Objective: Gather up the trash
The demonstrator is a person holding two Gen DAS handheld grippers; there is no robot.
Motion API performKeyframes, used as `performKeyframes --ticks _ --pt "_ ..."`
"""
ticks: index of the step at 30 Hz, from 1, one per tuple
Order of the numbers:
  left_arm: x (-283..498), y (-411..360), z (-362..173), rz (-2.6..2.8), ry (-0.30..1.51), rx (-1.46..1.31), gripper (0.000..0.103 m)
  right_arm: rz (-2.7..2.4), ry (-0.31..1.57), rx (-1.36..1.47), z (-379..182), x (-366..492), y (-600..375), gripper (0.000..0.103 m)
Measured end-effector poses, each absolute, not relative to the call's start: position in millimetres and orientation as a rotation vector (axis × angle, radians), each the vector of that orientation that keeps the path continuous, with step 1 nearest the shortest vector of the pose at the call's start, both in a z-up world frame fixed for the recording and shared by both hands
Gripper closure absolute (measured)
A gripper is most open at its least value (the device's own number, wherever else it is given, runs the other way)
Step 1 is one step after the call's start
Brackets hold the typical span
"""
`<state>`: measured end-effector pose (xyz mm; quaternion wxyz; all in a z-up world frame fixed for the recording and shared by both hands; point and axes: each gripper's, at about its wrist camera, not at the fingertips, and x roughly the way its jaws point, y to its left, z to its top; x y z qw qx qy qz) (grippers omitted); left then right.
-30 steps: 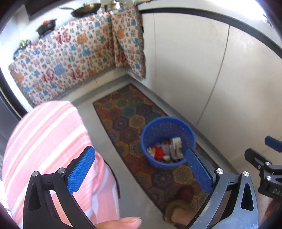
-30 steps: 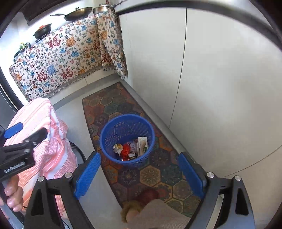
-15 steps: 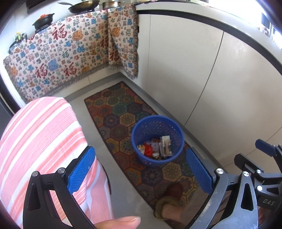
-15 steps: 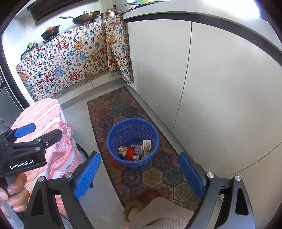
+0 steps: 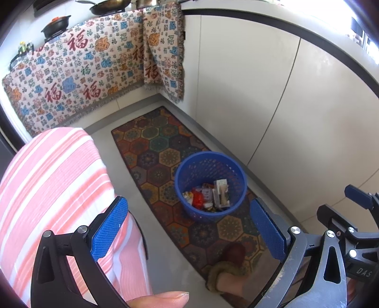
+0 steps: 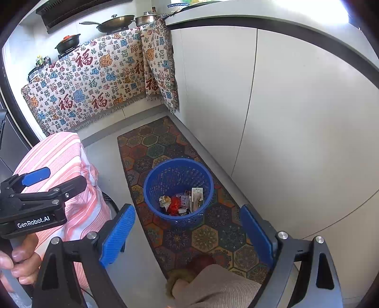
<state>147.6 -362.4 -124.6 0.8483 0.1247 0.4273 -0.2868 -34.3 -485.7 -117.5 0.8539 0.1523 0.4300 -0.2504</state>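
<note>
Below me a round blue lattice basket (image 6: 178, 189) stands upright on the patterned rug (image 6: 206, 237). Crumpled wrappers (image 6: 181, 201), red, white and yellow, lie loose across its bottom.

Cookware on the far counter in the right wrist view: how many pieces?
3: a black pot at the left, a wok in the middle, a steel pot beside it. More may sit out of view.
</note>
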Motion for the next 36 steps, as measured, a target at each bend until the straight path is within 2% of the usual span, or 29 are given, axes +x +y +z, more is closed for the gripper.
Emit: performKeyframes --ticks 36 --pt "145.0 -369.4 -127.0 -0.626 0.925 0.277 0.001 -0.529 0.913 0.332 -122.8 -33.3 -488.8 0.011"
